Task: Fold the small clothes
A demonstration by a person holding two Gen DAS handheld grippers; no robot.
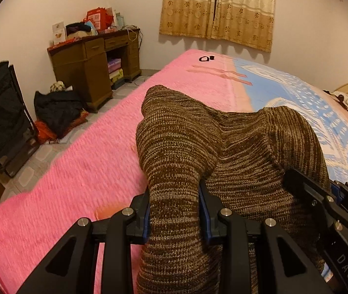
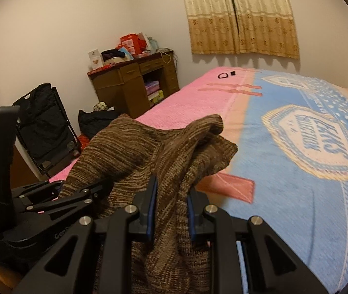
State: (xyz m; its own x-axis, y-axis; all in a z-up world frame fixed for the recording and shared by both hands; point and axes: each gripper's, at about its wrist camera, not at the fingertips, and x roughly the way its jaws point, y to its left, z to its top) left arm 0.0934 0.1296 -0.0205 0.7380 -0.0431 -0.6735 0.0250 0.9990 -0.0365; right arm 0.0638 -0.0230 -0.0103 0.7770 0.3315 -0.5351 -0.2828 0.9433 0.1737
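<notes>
Bed point(image 1: 63, 183), pink-and-blue blanket point(image 2: 296, 196) spread flat as folding ground. Brown knit garment point(image 1: 186, 147) lifted above blanket, bunched and draped between both claws, likely being carried over for laying out. Left claw point(image 1: 175, 210) clenched on thick fold of knit; right claw point(image 2: 171, 208) clenched on thinner fold beside it, each on separate part so cloth can be stretched apart. Brown desk point(image 1: 95, 58) cluttered by far wall. Small black loop point(image 1: 204, 58) at bed's far end.
</notes>
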